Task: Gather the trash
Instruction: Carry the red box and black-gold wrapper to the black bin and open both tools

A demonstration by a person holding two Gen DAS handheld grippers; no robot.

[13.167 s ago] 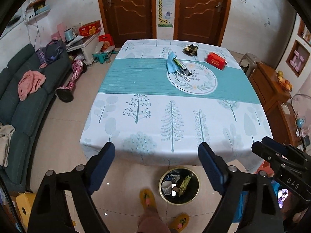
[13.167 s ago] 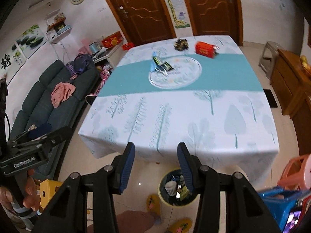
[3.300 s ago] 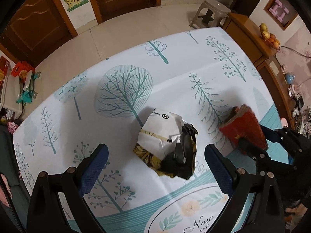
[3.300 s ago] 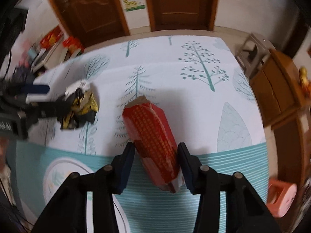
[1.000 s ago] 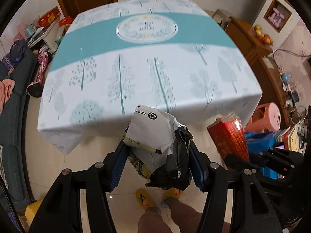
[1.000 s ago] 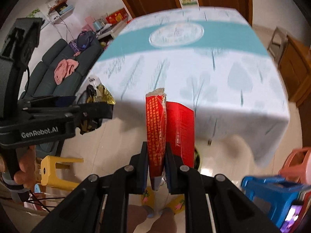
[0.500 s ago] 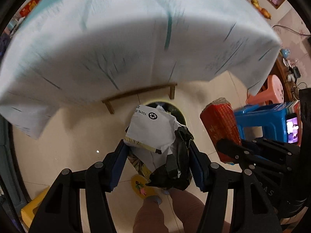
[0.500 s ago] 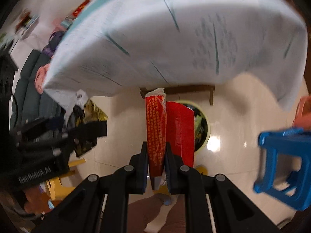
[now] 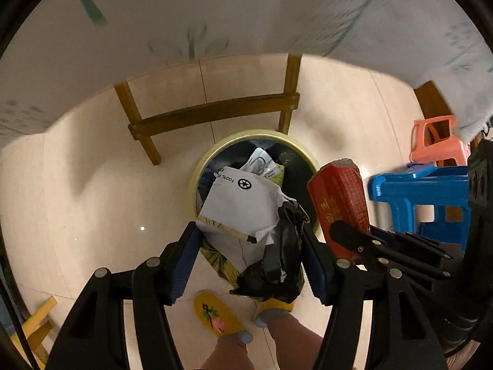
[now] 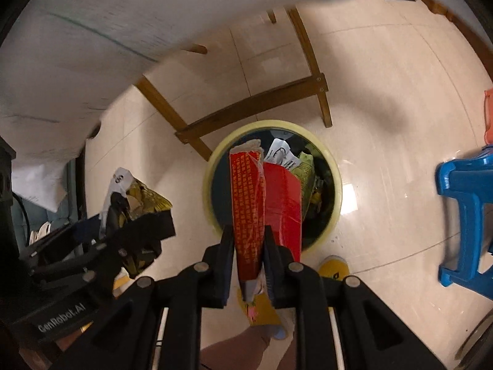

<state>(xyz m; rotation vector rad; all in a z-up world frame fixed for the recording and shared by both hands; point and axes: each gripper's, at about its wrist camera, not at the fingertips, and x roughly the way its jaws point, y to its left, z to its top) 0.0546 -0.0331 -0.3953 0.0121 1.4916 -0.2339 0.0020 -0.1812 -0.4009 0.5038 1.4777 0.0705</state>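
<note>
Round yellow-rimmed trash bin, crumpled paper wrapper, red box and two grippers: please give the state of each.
Round yellow-rimmed trash bin: upright, open-topped, trash inside.
Crumpled white and black paper wrapper: between the left gripper fingers, above the bin.
Flattened red cardboard box: between the right gripper fingers, above the bin.
Left gripper: jaws opening.
Right gripper: jaws opening.

Bin (image 9: 197, 182) on floor, in front of table legs (image 9: 212, 112), w/ litter inside. Wrapper bundle (image 9: 255, 215) over bin's near rim; box (image 10: 265, 197) beside it, to its right. Stools (image 9: 431, 185) further right.
</note>
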